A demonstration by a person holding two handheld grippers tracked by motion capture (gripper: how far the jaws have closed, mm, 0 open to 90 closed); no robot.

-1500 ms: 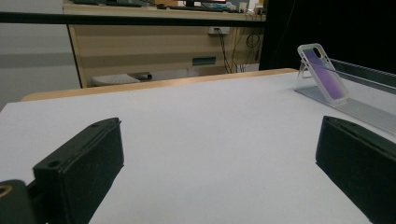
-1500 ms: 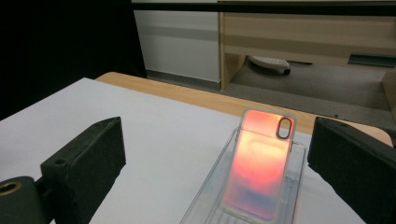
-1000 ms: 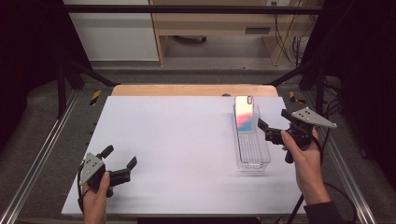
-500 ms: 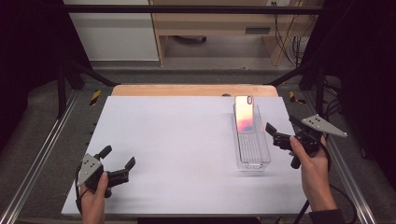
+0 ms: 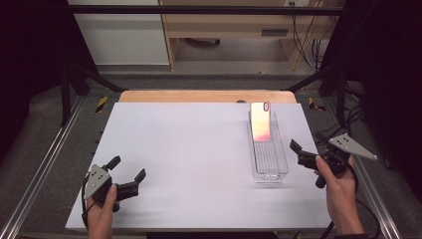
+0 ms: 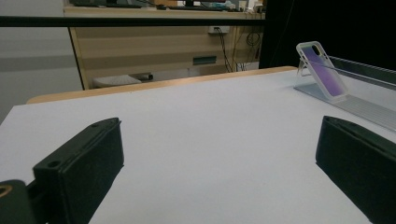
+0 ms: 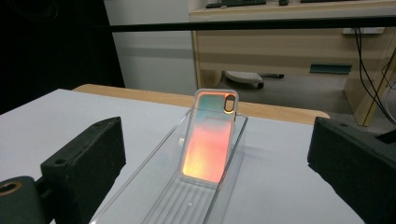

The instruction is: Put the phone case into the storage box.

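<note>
Two grippers, both with jaws spread wide and nothing between them. Your left gripper [image 5: 125, 176] sits near the front left corner of the white table [image 5: 189, 149], close to the near edge, with a big stretch of bare surface ahead of it and off to its right. Your right gripper [image 5: 308, 149] hangs by the table's right edge, just beside the clear tray [image 5: 271, 172], so you've got little room on that side. The tray's long axis runs from near to far, and it lies well right of center. Your phone case [image 5: 261, 121] leans in the tray's far end, propped up at a tilt, long axis along the tray, camera cutout at the top far end, its orange-pink back facing you.
</note>
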